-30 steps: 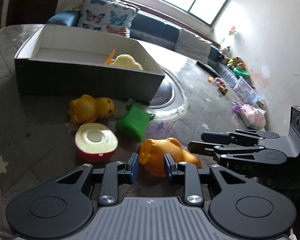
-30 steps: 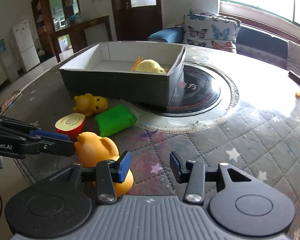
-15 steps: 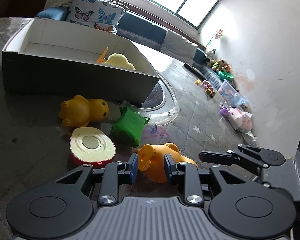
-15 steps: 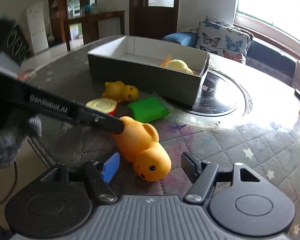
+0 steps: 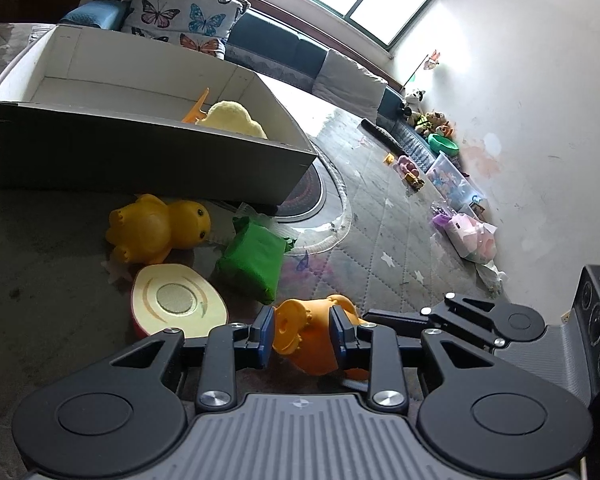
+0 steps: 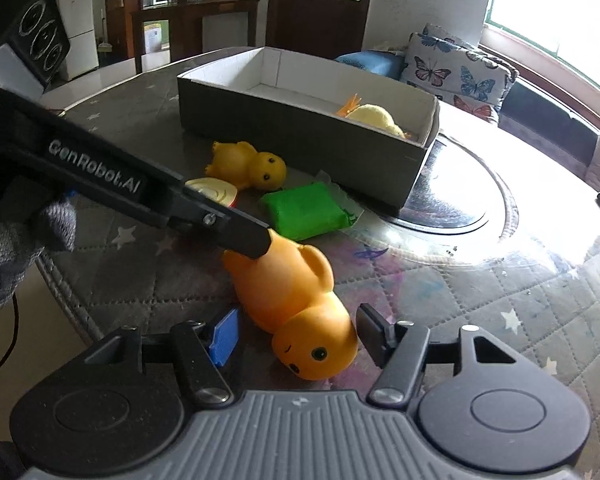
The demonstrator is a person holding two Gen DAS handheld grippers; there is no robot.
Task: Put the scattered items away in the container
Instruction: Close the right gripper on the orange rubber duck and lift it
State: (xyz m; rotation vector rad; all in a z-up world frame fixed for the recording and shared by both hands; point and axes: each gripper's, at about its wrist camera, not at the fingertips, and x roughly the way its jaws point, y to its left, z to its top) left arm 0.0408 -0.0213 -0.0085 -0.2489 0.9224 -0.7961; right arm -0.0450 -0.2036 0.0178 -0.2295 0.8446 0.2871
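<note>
An orange rubber duck (image 6: 292,292) lies on its side on the quilted table (image 6: 480,312). My right gripper (image 6: 298,340) straddles its head, jaws closing, with a gap still showing at the blue pad. My left gripper (image 5: 304,334) brackets the duck's (image 5: 308,350) tail end, jaws opening, pads close beside it but not squeezing. Beyond lie a yellow duck (image 5: 156,232), a green block (image 5: 252,264) and a toy apple half (image 5: 176,300). The open grey box (image 5: 140,160) behind them holds a yellow plush (image 5: 232,118).
A round dark glass disc (image 6: 452,204) is set in the table, partly under the box. A gloved hand (image 6: 4,256) holds the left gripper at the table's left edge. A sofa with butterfly cushions (image 6: 456,68) stands behind, and toys (image 5: 452,184) litter the floor.
My right gripper opened wide and slid left, so the orange duck's head now sits between its jaws instead of beside them. My left gripper stayed round the tail end.
</note>
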